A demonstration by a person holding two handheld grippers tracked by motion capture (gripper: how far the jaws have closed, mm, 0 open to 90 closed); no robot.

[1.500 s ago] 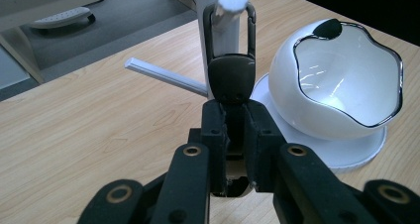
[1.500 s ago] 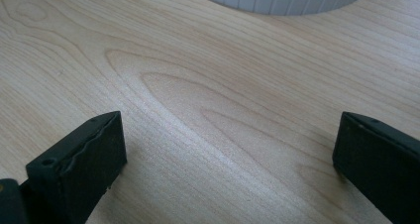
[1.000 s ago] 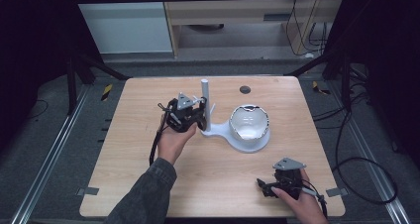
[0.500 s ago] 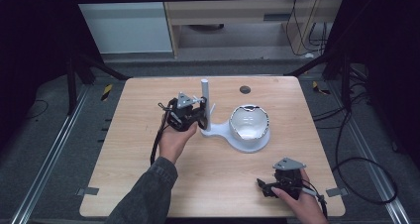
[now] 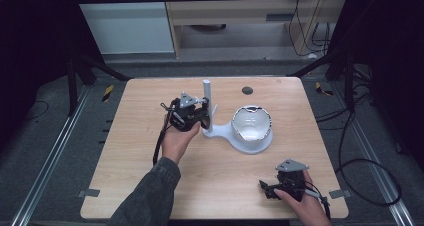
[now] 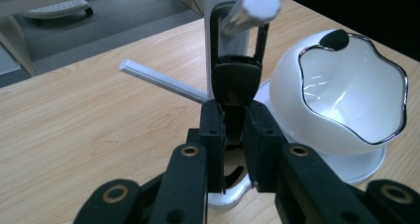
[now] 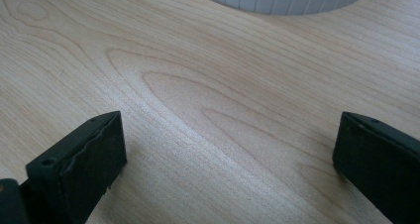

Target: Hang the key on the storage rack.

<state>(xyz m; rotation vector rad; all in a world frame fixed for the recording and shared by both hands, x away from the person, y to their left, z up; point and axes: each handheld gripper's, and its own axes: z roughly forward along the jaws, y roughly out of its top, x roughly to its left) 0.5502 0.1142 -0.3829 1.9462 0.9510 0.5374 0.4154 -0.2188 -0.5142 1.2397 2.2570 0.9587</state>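
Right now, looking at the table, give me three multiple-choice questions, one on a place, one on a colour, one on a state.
1. Where is the black key fob?
A. in the bowl
B. between the left gripper's jaws, its loop over the stand's peg
C. on the floor

2. What colour is the bowl?
A. white
B. red
C. green

3. How is the right gripper?
A. shut on a cloth
B. open over bare table
C. shut on the stand

Answers: 1 B, jaws clamp the fob; 2 A, white with a shiny rim; 3 B, jaws stand wide apart.
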